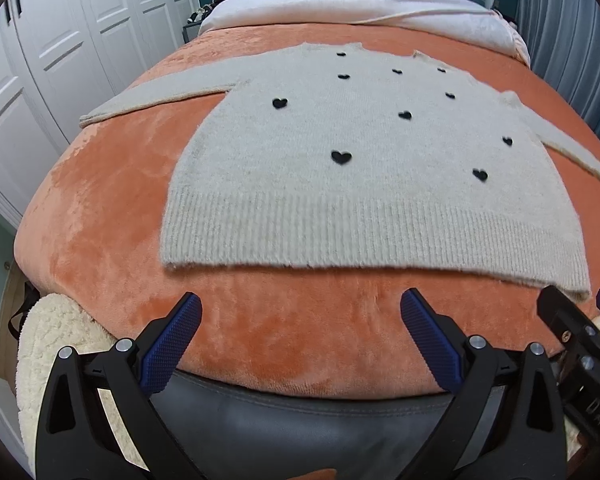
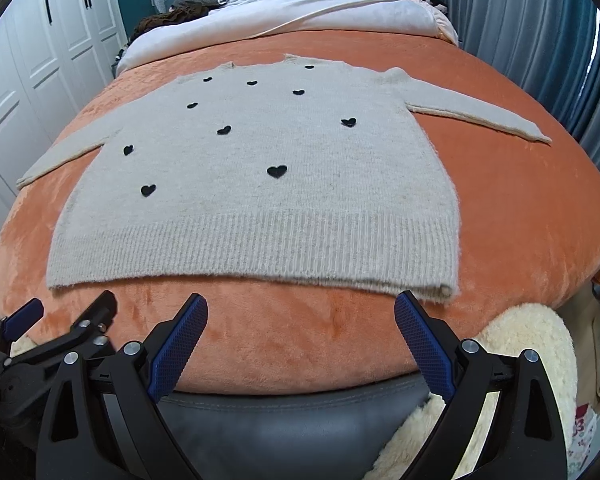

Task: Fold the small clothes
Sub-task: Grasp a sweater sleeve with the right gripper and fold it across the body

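Ahead of my left tongs [image 1: 300, 312], through the left wrist camera, a cream knit sweater [image 1: 360, 168] with small black hearts [image 1: 341, 157] lay flat and face up on the orange plush blanket [image 1: 112, 208]. Its ribbed hem [image 1: 380, 236] ran just beyond the fingertips, not touching them. I had the left tongs spread wide, holding nothing, both blue pads [image 1: 172, 348] hovering over bare blanket at the near edge of the bed. One sleeve [image 1: 156, 98] stretched out to the left of the tongs, the other [image 1: 560, 140] trailed off to the right. My right tongs [image 1: 572, 320] showed at the right edge, just beside the hem's corner. Past the sweater a white duvet [image 1: 360, 8] was bunched, with white wardrobe doors [image 1: 60, 40] to the left.

From the right wrist camera, my right tongs [image 2: 300, 312] were likewise parted wide and empty over the blanket [image 2: 520, 200]. The sweater [image 2: 260, 168] lay ahead and slightly left of them; the hem's right corner [image 2: 440, 288] sat just beyond the right pad [image 2: 420, 340], though I couldn't tell whether they touched. The right sleeve [image 2: 480, 116] reached away to the right. The left tongs [image 2: 60, 316] showed low on the left, and a cream fleece throw [image 2: 520, 344] hung below the right finger.
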Action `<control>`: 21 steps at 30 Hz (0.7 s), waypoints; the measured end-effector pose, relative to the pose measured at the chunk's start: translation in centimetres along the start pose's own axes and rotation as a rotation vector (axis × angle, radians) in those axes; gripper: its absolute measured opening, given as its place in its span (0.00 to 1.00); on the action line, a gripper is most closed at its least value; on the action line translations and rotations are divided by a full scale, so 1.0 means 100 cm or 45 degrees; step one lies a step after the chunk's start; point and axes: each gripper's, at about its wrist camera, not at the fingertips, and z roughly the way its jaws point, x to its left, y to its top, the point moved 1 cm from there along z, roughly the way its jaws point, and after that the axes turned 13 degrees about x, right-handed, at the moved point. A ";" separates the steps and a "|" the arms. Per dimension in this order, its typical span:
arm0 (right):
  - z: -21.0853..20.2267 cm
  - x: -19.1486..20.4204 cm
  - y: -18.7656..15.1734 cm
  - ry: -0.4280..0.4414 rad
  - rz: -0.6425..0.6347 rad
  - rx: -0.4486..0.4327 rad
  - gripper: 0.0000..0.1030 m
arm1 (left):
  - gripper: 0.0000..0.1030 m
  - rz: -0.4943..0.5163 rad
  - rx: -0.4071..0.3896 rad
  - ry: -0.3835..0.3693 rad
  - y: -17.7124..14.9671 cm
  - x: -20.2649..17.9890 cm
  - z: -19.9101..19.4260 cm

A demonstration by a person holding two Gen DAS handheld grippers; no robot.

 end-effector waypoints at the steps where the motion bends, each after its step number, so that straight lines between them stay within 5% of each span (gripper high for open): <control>1: 0.000 -0.011 0.007 -0.003 0.016 -0.023 0.90 | 0.95 -0.022 -0.014 -0.014 0.005 0.007 -0.001; 5: 0.008 -0.090 0.053 0.038 0.200 -0.060 0.90 | 0.95 -0.128 -0.019 -0.078 0.032 0.037 -0.001; 14: 0.070 -0.336 0.202 0.084 0.772 -0.127 0.90 | 0.95 -0.325 -0.062 -0.057 0.094 0.074 0.013; 21: 0.139 -0.435 0.248 0.083 1.136 -0.094 0.90 | 0.95 -0.395 0.021 -0.043 0.119 0.076 0.051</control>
